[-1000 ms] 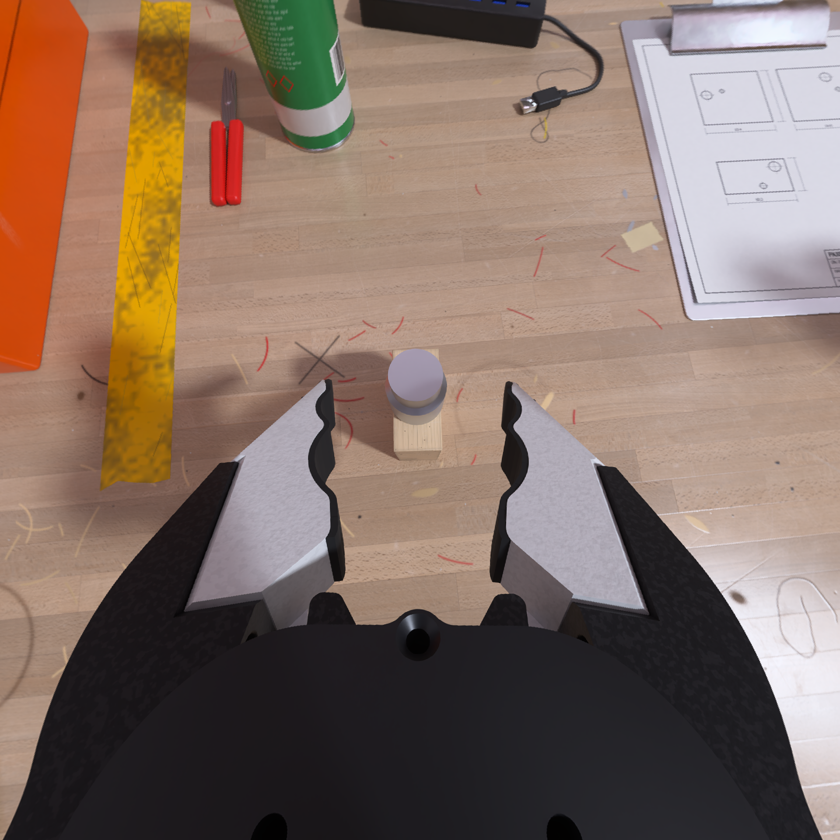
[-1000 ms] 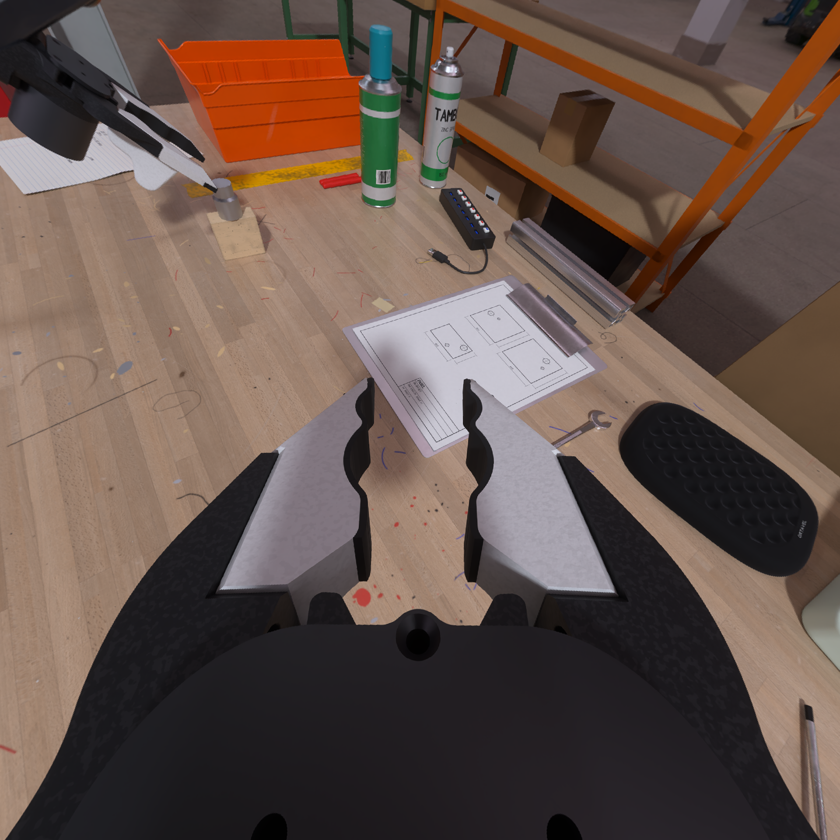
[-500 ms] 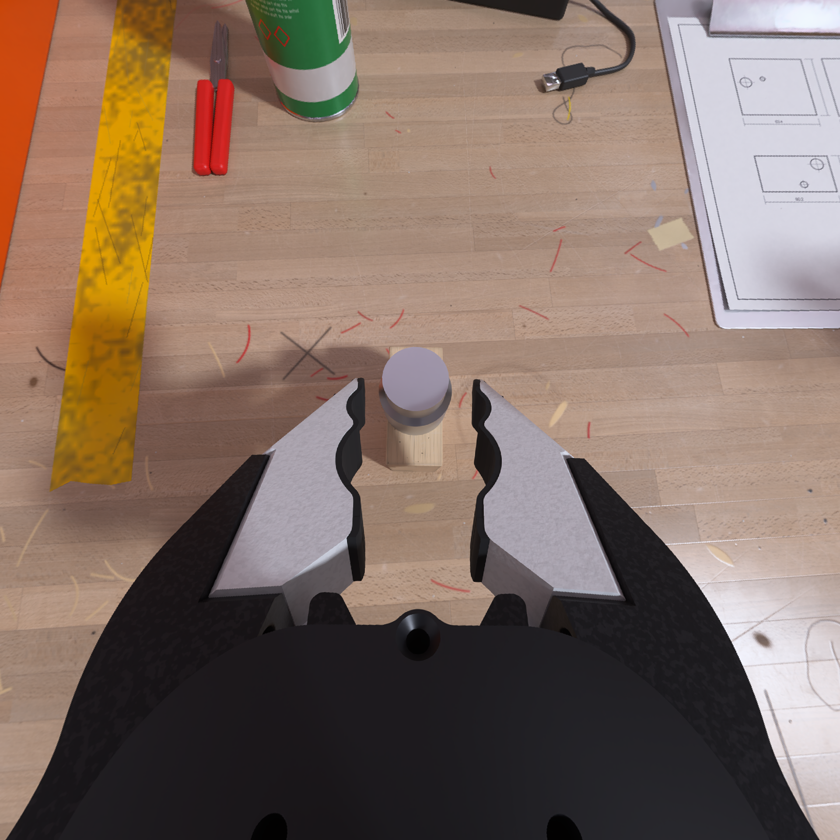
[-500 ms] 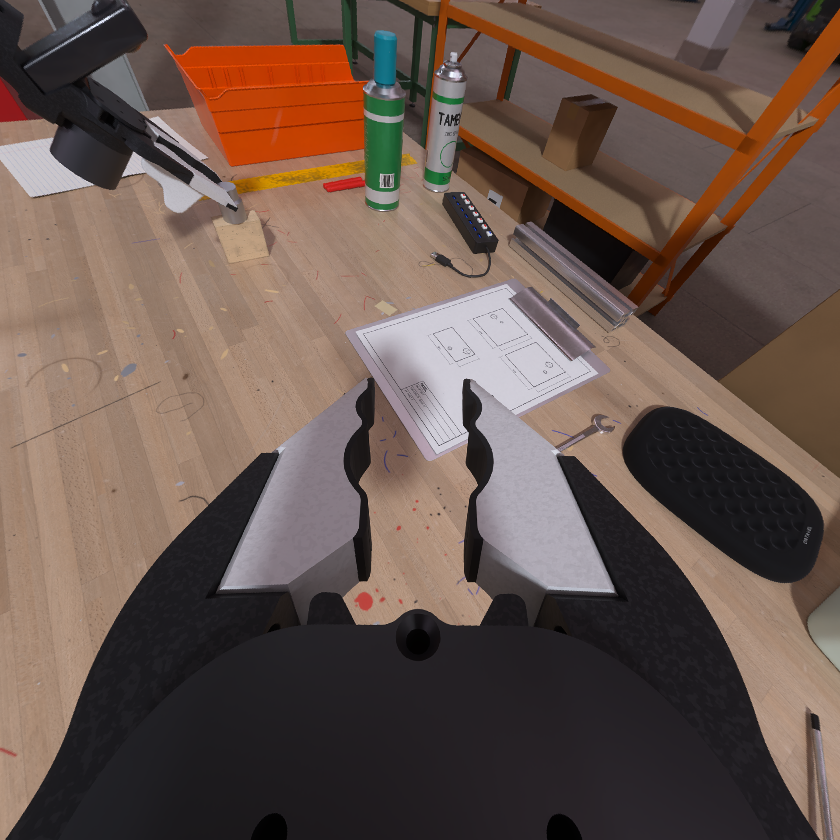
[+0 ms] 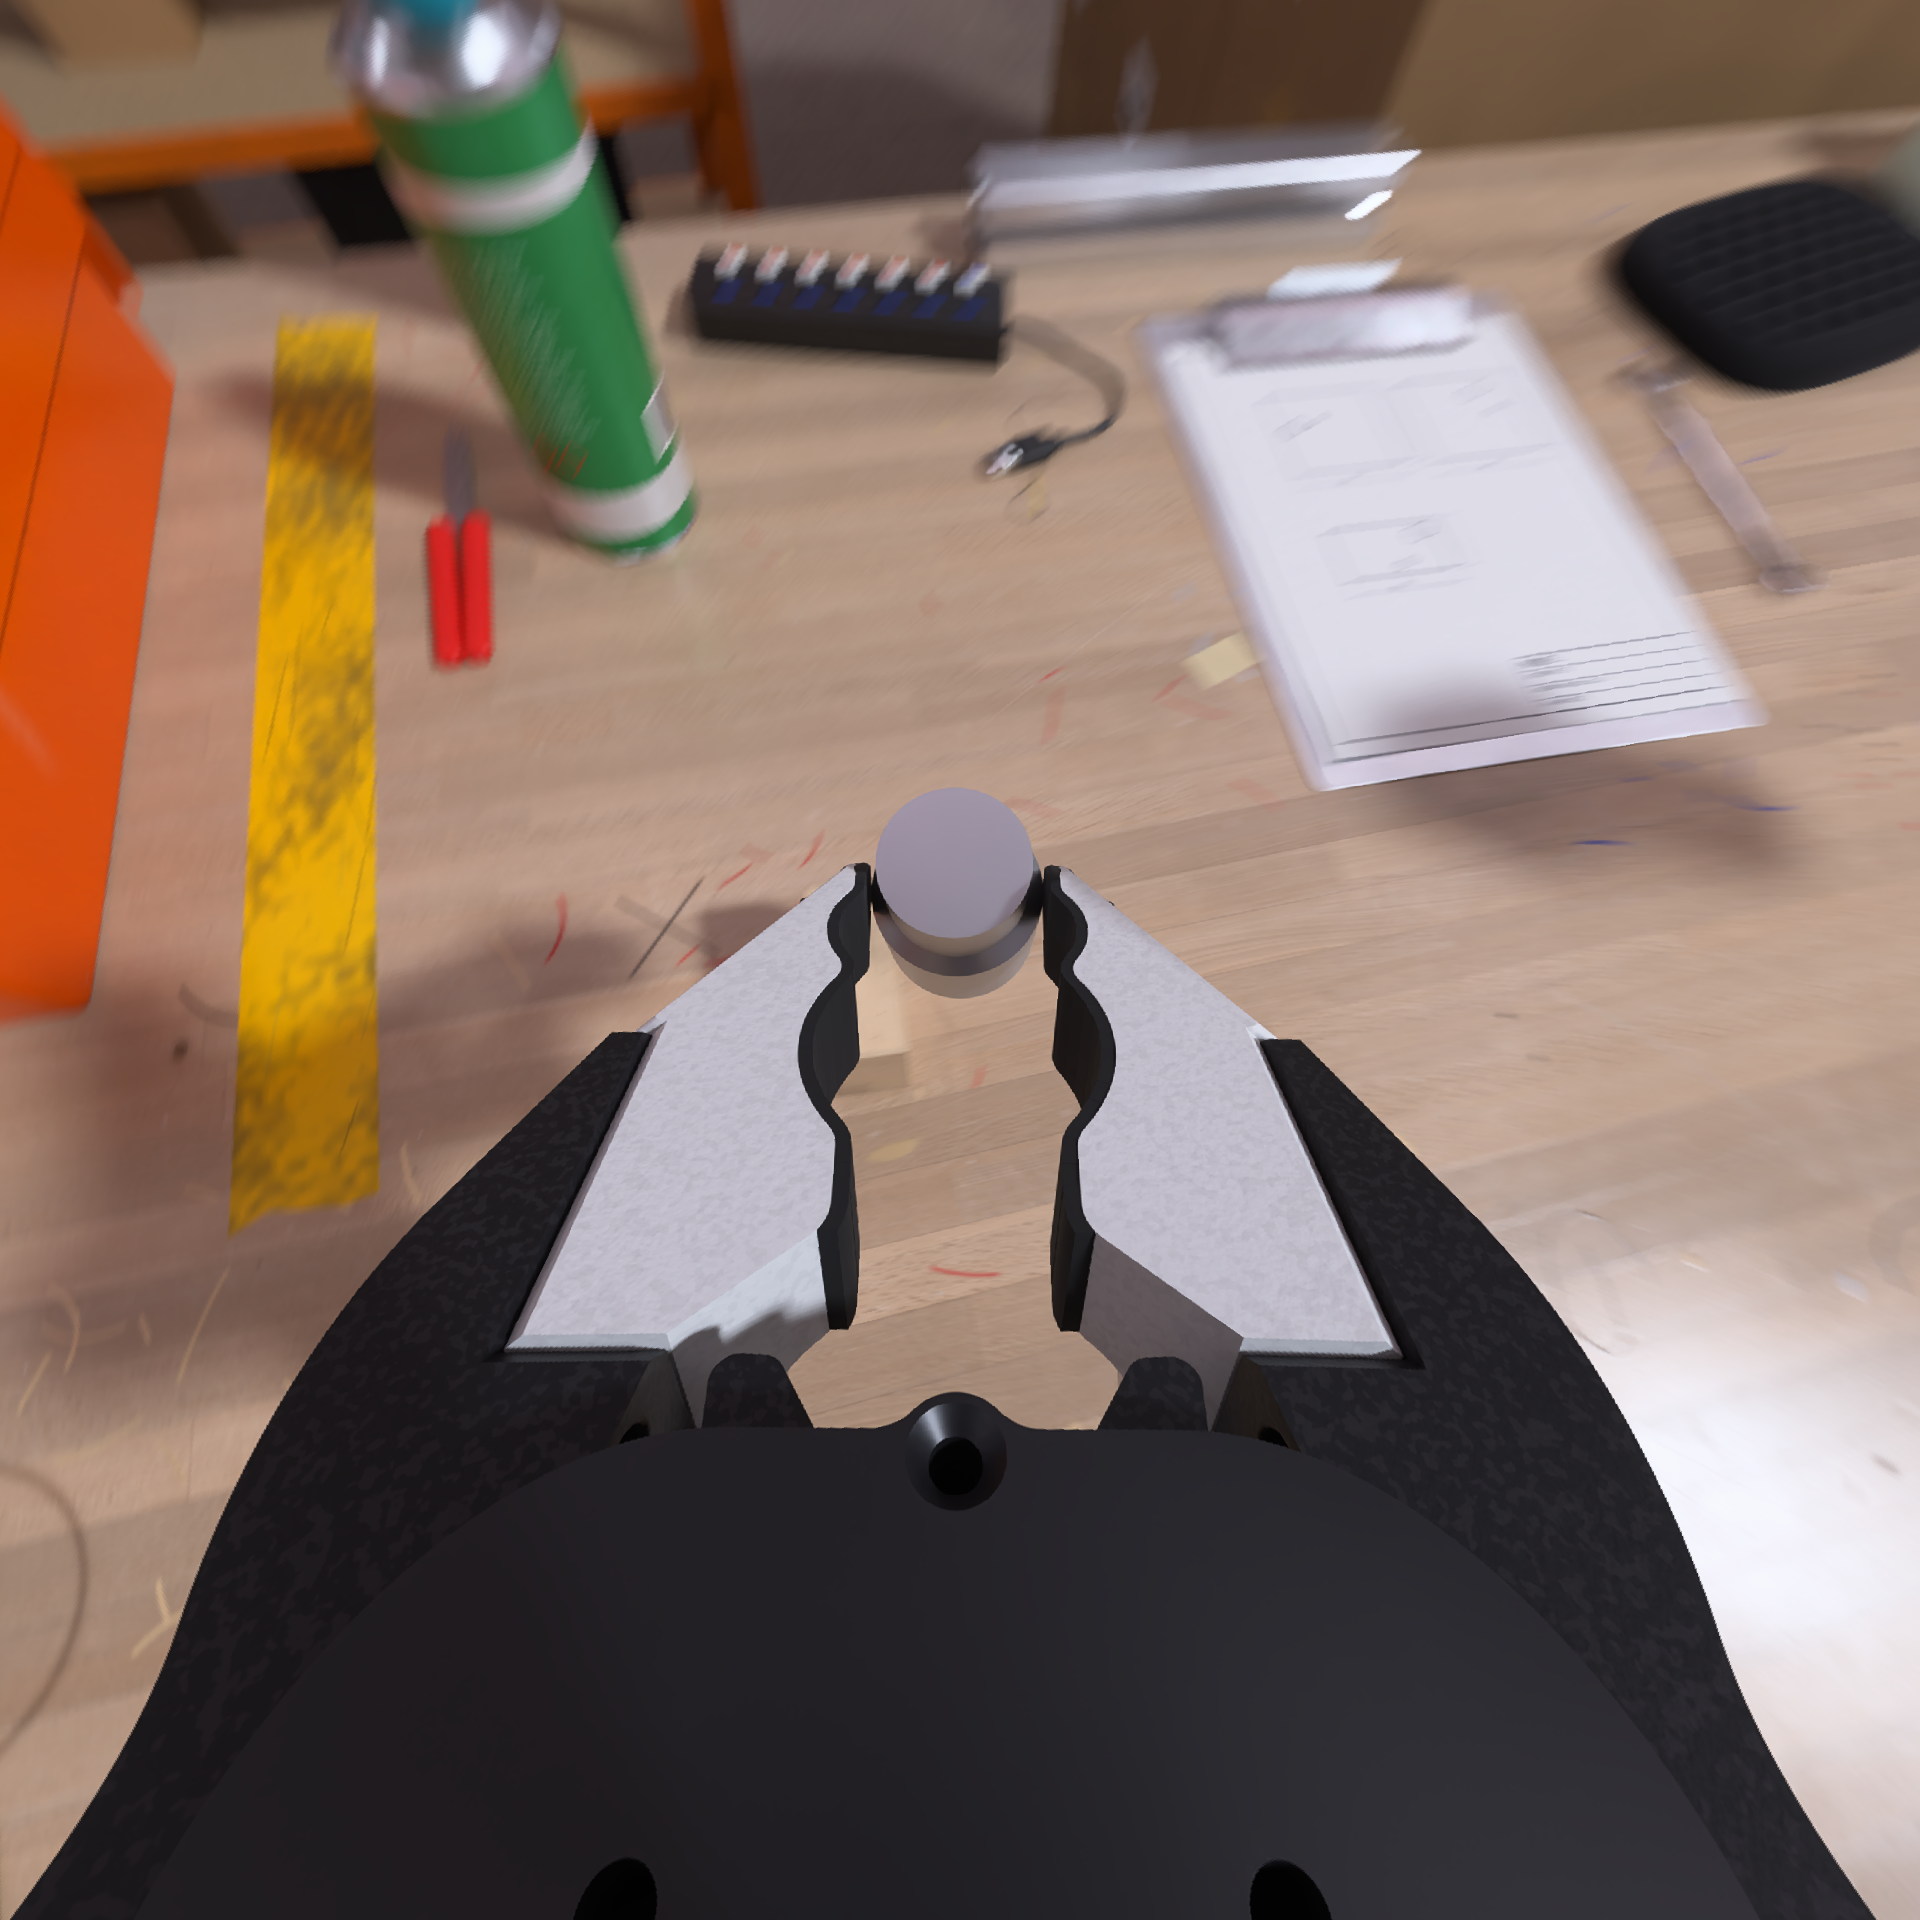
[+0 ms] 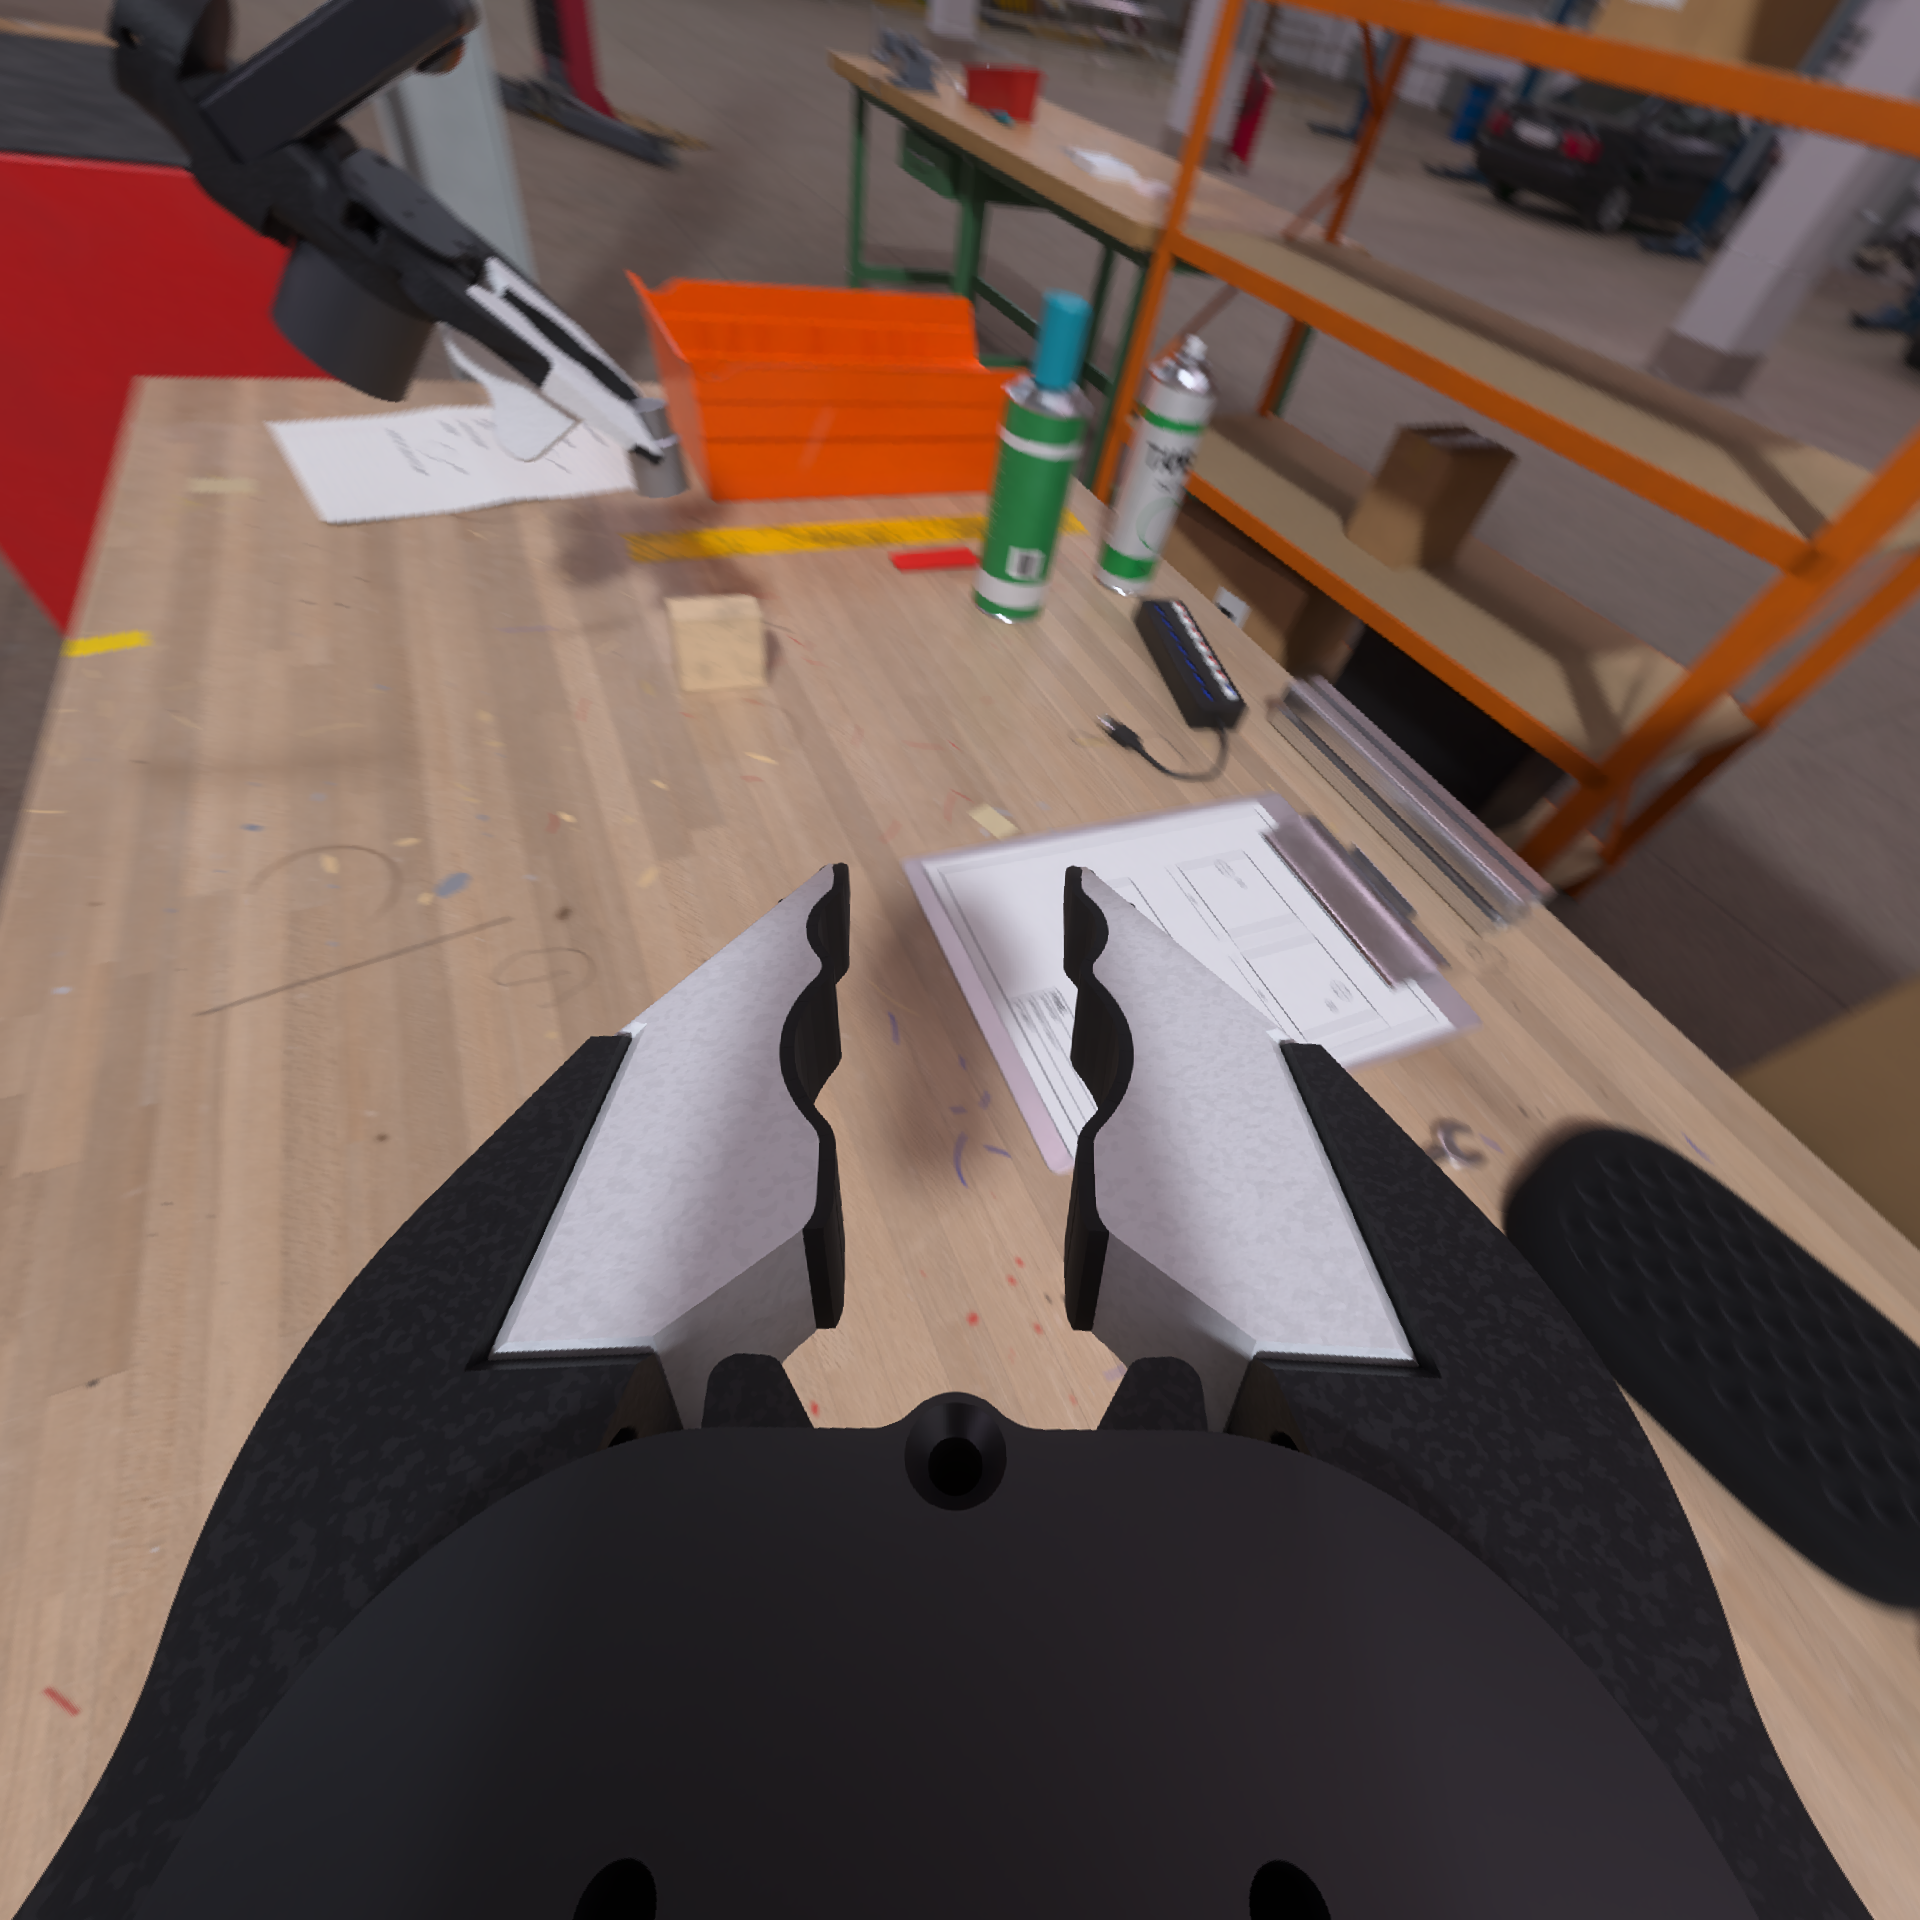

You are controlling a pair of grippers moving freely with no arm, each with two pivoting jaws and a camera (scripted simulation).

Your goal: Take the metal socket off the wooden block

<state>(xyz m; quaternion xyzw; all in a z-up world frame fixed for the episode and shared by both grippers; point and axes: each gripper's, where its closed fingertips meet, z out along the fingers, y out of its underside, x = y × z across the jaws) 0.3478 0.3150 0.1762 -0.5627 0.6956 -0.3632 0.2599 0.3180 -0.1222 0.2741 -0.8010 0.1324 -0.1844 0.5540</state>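
I am pinching the short grey metal socket (image 5: 956, 902) between the tips of my left gripper (image 5: 954, 906), its axis upright. It is hanging clear above the small pale wooden block (image 6: 719, 641), which is sitting at six o'clock below it. My right gripper (image 6: 956, 904) is idling half-open and empty, well apart. The orange plastic bin (image 6: 831, 390) is standing at three o'clock of the socket, the nearest obstacle.

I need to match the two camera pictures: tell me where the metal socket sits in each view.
Left wrist view: the metal socket is at centre, pinched between the left gripper fingers, above the wooden block.
Right wrist view: the socket is upper left, held clear above the block.
Shared landmark: the green spray can.
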